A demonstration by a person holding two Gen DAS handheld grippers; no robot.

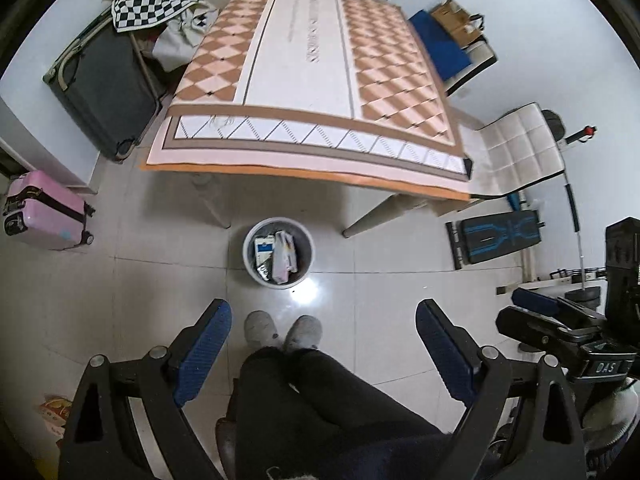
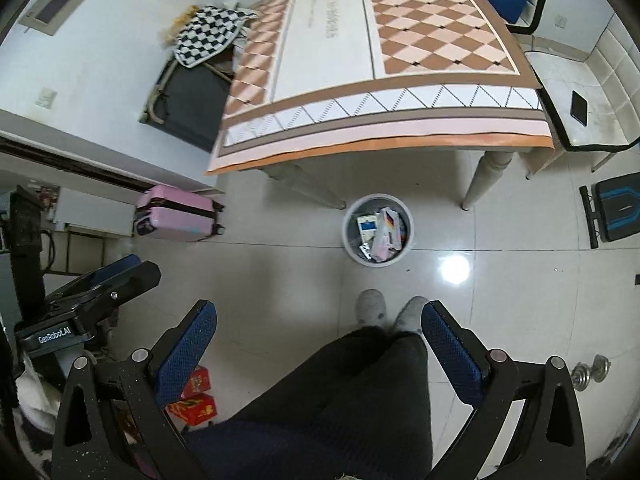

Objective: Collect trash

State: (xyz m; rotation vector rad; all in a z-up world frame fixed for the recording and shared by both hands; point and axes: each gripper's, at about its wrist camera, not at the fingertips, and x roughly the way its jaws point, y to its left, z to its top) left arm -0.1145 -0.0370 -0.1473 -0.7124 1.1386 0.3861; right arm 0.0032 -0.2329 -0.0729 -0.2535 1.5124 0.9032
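Standing over the room: both tools hang high above the tiled floor [image 1: 168, 264], pointed down and forward, with the person's legs and grey slippers [image 1: 282, 332] between the jaws.
Desk: the desk [image 1: 304, 80], under a diamond-patterned cloth, lies far ahead of both pairs of jaws; its near part looks bare, and clutter at its far edge is too small to name.
Suitcases: a dark suitcase [image 1: 104, 92] stands ahead and to the left of the jaws, and a pink suitcase [image 1: 44, 212] lies nearer on the same side.
Chair: a white padded chair [image 2: 580, 100] stands ahead and to the right, with a dark phone on its seat.
Bin: the trash bin [image 1: 279, 253] sits on the floor just ahead of the slippers, in line with the gap between the jaws, by the desk's legs.
Trash: the boxes [image 1: 280, 256] are already inside the bin, standing on end; I see no loose trash on the floor near it.
Risk: judging by this, the work looks nearly finished; searching onward could mean lifting a red box [image 2: 196, 400] or the phone, neither plainly trash.
Left gripper [image 1: 324, 354]: jaws spread wide, holding and touching nothing.
Right gripper [image 2: 320, 350]: jaws equally wide apart, empty, well above the bin.
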